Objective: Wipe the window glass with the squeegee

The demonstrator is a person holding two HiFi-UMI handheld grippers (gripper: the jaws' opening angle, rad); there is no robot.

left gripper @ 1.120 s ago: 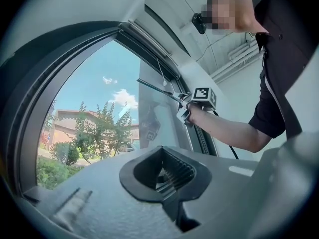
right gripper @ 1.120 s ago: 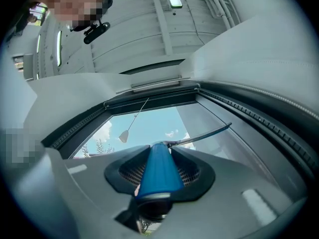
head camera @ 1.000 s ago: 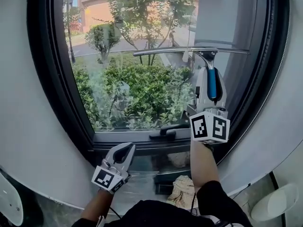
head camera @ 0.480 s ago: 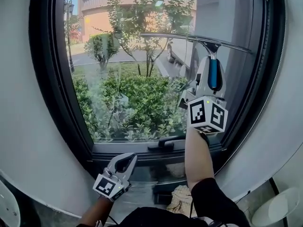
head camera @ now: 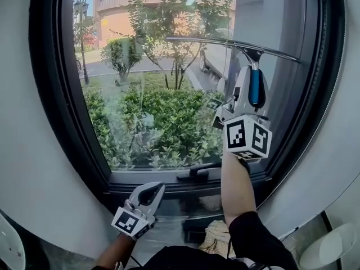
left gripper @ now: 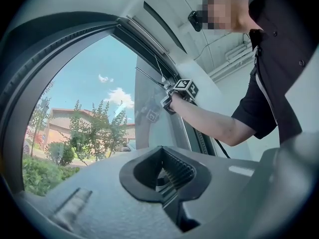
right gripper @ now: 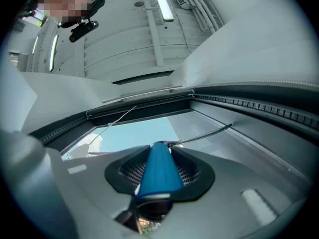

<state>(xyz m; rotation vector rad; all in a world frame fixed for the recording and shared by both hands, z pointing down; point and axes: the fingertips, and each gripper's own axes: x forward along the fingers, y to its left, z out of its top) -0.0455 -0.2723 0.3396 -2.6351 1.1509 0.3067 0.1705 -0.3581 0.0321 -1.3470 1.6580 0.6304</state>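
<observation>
The squeegee has a blue handle and a long metal blade lying across the upper right of the window glass. My right gripper is raised in front of the pane and shut on that handle. In the right gripper view the blue handle fills the jaws, with the blade beyond. My left gripper hangs low, below the window sill, shut with nothing in it. The left gripper view shows its closed jaws and the right arm reaching up to the glass.
A dark window frame rings the glass, and a black window handle sits on the lower rail. White curved wall surrounds the frame. A crumpled cloth lies on the floor below. Bushes and a building show outside.
My right gripper lifted the squeegee from mid-pane toward the top of the glass, then stayed almost still for the last half second. The left gripper barely shifted.
</observation>
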